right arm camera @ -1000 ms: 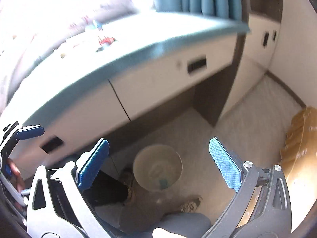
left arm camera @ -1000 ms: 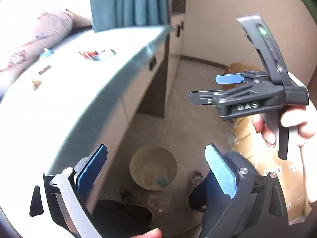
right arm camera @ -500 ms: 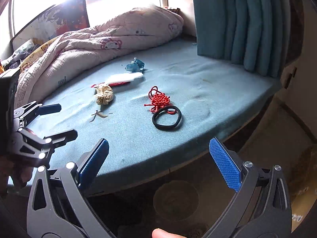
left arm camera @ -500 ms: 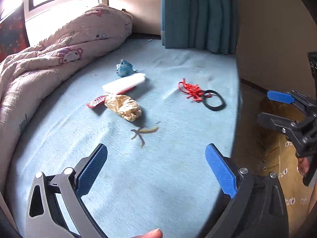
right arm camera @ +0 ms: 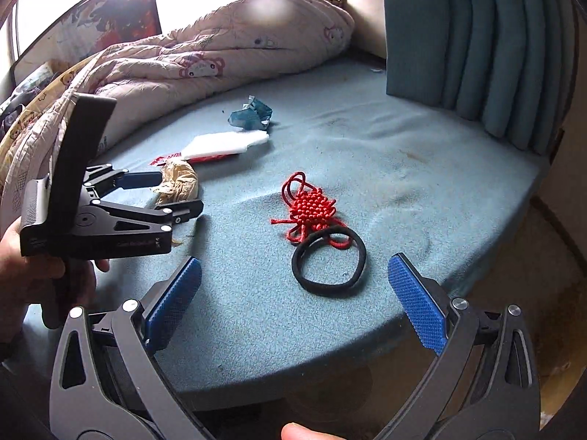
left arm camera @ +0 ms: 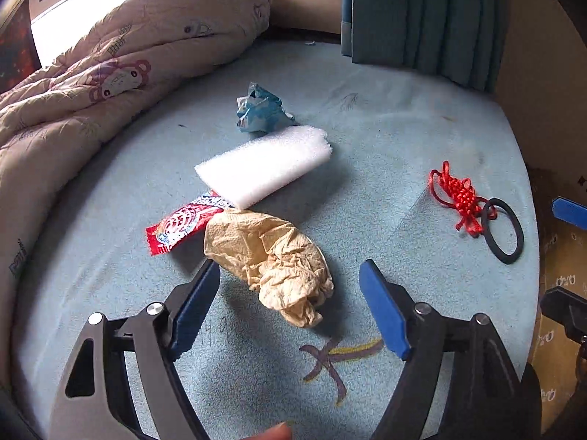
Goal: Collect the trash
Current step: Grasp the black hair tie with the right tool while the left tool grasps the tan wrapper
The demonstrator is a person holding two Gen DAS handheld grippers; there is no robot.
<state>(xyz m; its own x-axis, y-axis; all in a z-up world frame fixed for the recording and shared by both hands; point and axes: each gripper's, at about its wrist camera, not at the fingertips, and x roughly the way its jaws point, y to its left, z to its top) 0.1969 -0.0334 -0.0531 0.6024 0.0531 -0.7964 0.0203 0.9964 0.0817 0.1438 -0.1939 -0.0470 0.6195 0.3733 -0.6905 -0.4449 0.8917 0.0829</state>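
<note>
Left tool (left arm camera: 290,304) spread apart, straddling the crumpled tan tissue (left arm camera: 273,260) on the bed (left arm camera: 403,139), pads not touching it. Red snack wrapper (left arm camera: 179,225) just beside the tissue, partly under the white foam piece (left arm camera: 264,167); blue crumpled wrapper (left arm camera: 260,110) just beyond the foam. Right tool (right arm camera: 293,304) also spread apart, holding nothing, near the black hair tie (right arm camera: 330,262) that touches the red knot ornament (right arm camera: 312,209), well apart from the tissue. Quilt (right arm camera: 220,55) beyond it.
</note>
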